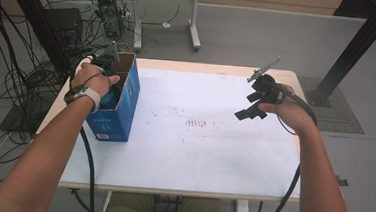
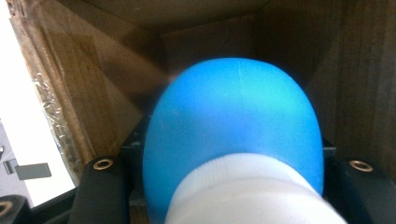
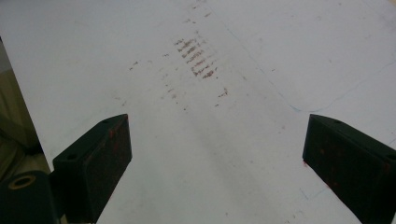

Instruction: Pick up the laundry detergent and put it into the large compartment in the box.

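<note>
A rounded blue bottle (image 2: 233, 121) with a white ribbed cap (image 2: 252, 191) sits between the jaws of my left gripper (image 2: 231, 163), which is shut on it. Brown cardboard walls (image 2: 93, 84) surround the bottle on all sides. In the high view my left gripper (image 1: 113, 83) reaches into the open top of a blue cardboard box (image 1: 123, 114) standing at the table's left edge. My right gripper (image 1: 249, 113) hovers over the right part of the table. Its jaws stand wide apart in the right gripper view, and my right gripper (image 3: 217, 140) is open with nothing between them.
The white table (image 1: 197, 157) carries a patch of brownish smudges (image 1: 195, 122) near its middle; the smudges (image 3: 198, 58) lie ahead of the right gripper. Cables (image 1: 23, 74) and equipment lie on the floor to the left. A black frame post (image 1: 355, 47) stands at the right.
</note>
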